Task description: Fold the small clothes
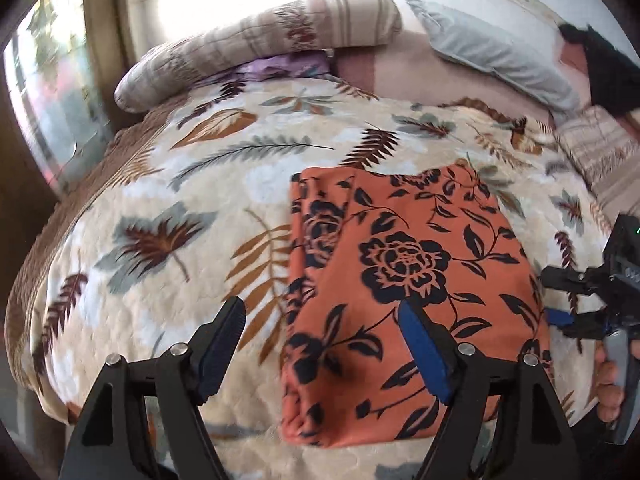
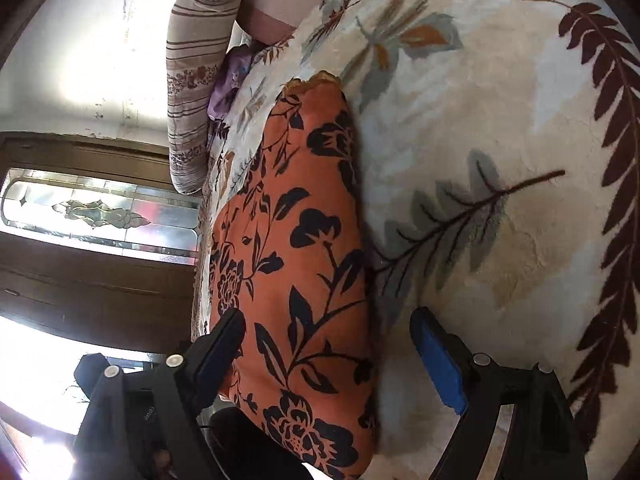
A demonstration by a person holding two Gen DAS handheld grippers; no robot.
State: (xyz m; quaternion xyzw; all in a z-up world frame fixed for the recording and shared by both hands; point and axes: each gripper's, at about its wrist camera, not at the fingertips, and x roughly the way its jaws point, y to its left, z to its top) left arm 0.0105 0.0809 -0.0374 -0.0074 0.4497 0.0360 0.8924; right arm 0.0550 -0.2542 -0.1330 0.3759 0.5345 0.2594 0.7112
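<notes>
Lying flat on the bed's leaf-patterned blanket [image 1: 168, 184], the folded orange garment [image 1: 404, 280] with black roses forms a neat rectangle, its long folded edge on the left and its far edge showing a stacked layer at the far-left corner.

From the left wrist view, the left gripper [image 1: 320, 344] hovers over the garment's near-left part with its fingers spread wide. The black-padded left finger [image 1: 218, 354] sits over bare blanket, just left of the garment's edge; the blue-padded right finger [image 1: 426, 354] is over the orange cloth itself. So the garment's left edge lies between the two fingers, but neither pad presses on it and nothing is pinched.

At the right edge of the same view, the right gripper [image 1: 560, 300] appears just beside the garment's right border, a hand [image 1: 610, 388] wrapped around its grip below.

From the right wrist view, the right gripper [image 2: 328, 360] also has its fingers spread wide. The orange garment [image 2: 296, 264] runs away from the camera between them: its near end fills much of the gap, close against the black finger [image 2: 222, 346], while the blue finger [image 2: 438, 364] stands clear over blanket [image 2: 500, 160] to the right. The pads grip nothing.

Farther off, a striped bolster pillow [image 1: 256, 40] lies along the bed's far side with a bit of purple cloth [image 1: 280, 68] tucked under it, and a grey pillow [image 1: 492, 52] sits at the far right.
</notes>
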